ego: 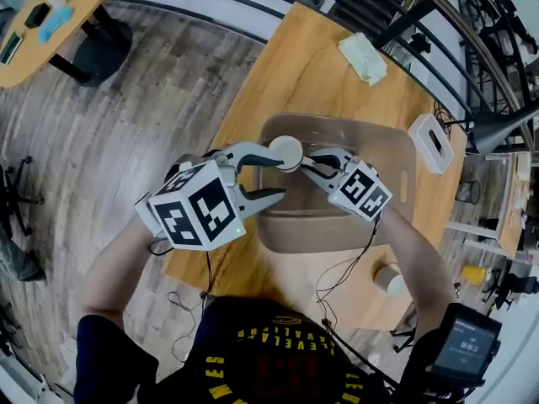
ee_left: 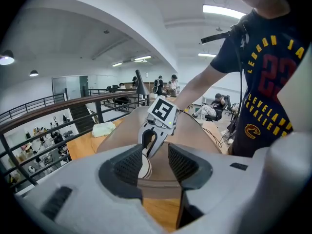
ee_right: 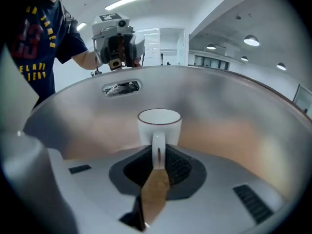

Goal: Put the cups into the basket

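Left gripper (ego: 276, 177) spread and empty, one jaw tip just beside the white mug (ego: 285, 152). Mug pinched only by its handle in the right gripper (ego: 305, 163), within the tan basket (ego: 303, 230) walls; liable to swivel, slip, land hard.

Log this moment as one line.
right gripper: shut on handle of white cup | white cup: upright, inside basket | left gripper: open, empty, beside the cup

Bright, even light; fisheye-bent edges
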